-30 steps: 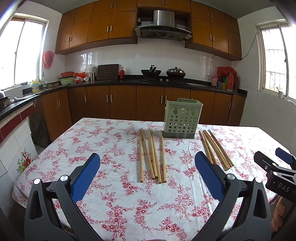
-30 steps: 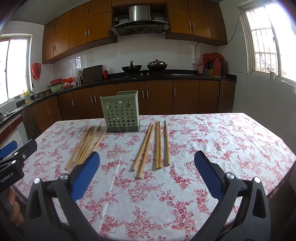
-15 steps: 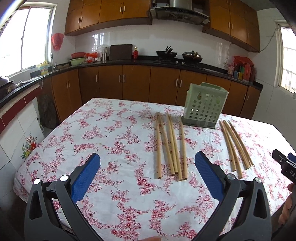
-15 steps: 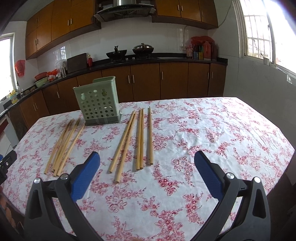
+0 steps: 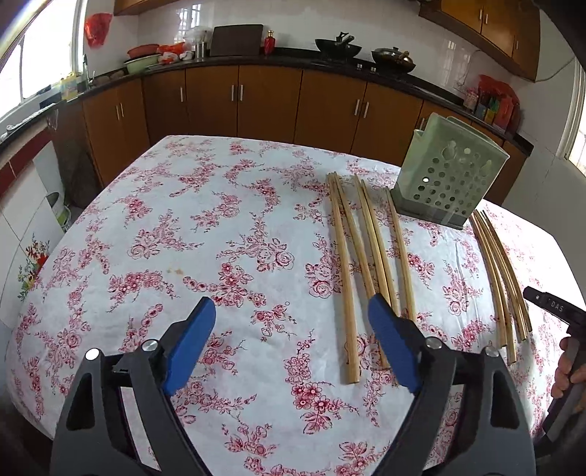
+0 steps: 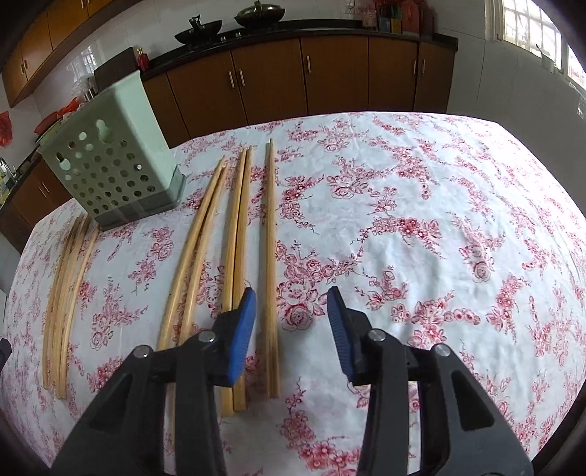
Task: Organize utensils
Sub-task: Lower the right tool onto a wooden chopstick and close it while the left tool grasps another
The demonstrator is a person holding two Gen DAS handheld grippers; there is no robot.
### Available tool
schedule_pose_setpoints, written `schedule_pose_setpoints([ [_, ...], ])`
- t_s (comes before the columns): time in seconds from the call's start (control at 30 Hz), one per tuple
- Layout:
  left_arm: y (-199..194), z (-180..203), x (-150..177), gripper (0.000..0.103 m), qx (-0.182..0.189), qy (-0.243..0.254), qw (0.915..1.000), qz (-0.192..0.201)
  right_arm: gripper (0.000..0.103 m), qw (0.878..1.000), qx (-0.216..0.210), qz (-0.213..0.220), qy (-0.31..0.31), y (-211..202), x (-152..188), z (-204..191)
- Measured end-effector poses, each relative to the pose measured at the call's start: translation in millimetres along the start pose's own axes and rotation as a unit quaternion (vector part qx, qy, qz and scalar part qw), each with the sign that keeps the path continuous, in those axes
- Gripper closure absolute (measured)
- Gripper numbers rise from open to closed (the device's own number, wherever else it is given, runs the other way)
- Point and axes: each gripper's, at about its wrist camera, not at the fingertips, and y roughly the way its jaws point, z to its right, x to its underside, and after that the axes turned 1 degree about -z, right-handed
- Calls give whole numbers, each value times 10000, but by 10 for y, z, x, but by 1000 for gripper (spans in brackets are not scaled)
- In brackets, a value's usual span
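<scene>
Currently both empty: left gripper jaws wide, right gripper jaws half-open above rightmost chopstick. Chopsticks flat on table beside green holder. Risks: pinching cloth, rolling thin stick, grabbing neighbours.

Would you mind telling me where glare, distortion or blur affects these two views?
Left wrist view: the window is blown out, and fisheye bends the chopsticks and the table edge. Right wrist view: the window glares at top right, the holder looks slightly smeared, and the chopsticks bow outward.
</scene>
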Motion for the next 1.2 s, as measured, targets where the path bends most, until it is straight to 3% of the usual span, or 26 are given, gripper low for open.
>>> schedule_pose_setpoints([
  [0.1, 114, 55, -31, 30, 65, 119, 9998, -113, 72, 9997, 151, -12, -176, 84, 27, -72],
  [0.17, 193, 107, -56, 37, 112, 211, 9995, -191, 91, 9988, 365, 86, -327, 92, 38, -103],
  [0.33, 390, 247, -121, 57, 323, 380, 9978, -440, 94, 9993, 360, 75, -96, 98, 16, -11],
  [0.47, 573, 385, -117, 70, 197, 662, 9952, -687, 94, 9991, 388, 95, -144, 81, 49, -54],
  [0.57, 620, 444, -123, 81, 68, 819, 9945, -653, 94, 9992, 368, 102, -127, 73, 70, -65],
  [0.63, 653, 450, -157, 94, 29, 825, 9944, -654, 94, 9991, 377, 123, -163, 97, 60, -87],
  [0.83, 859, 236, -437, 95, -187, 580, 9964, -583, 95, 9985, 520, 177, -35, 240, -165, 105],
  [0.93, 959, 121, -542, 95, -88, 477, 9976, -491, 95, 9975, 656, 248, 110, 284, -243, 241],
  [1.2, 850, 36, -421, 94, 174, 489, 9979, -380, 93, 9972, 655, 305, 173, 280, -219, 326],
])
